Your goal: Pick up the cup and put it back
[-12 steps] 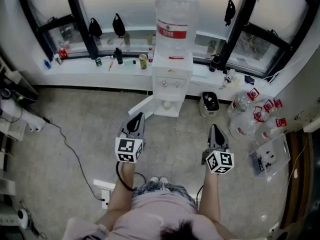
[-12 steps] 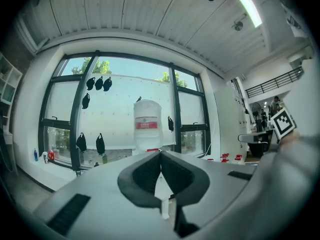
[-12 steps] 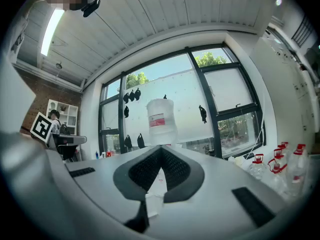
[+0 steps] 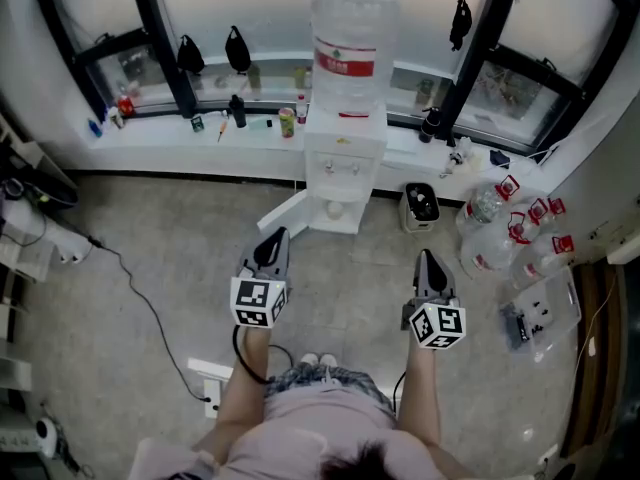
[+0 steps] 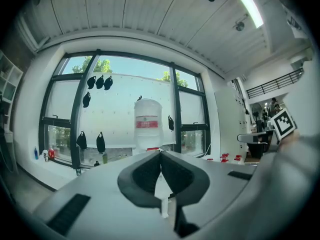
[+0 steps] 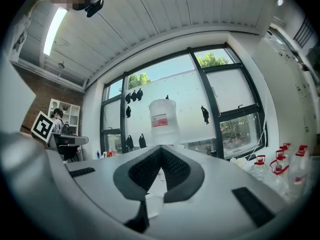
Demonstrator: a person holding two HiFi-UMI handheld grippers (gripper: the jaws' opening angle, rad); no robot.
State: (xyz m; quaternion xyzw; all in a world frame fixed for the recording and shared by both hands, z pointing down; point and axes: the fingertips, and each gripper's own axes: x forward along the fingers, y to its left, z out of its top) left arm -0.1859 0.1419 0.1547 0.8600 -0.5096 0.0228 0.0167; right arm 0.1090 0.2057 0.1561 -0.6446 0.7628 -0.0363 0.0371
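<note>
The left gripper [image 4: 277, 232] is held level with its jaws pressed together at the tips and nothing between them; its own view [image 5: 160, 152] shows the two dark pads meeting in one seam. The right gripper [image 4: 428, 255] is the same, jaws closed to a point and empty [image 6: 160, 148]. Each carries a cube with a black-and-white square marker facing up.

Straight ahead of both tools, and well apart from them, stands a white water dispenser [image 4: 343, 143]. On top of it is a large clear bottle [image 4: 348, 38] with a red label [image 4: 345, 60]; the white print on the label is too small to read. The cup [image 4: 337, 209] sits in the open lower compartment of the dispenser, ahead of the left gripper and slightly to its right, untouched by either tool.

A small bin [image 4: 420, 204] is on the floor ahead of the right gripper. To that gripper's right lie spare bottles with red caps [image 4: 505, 223]. On the window sill beyond the left gripper stands a green can [image 4: 286, 122], its print unreadable.
</note>
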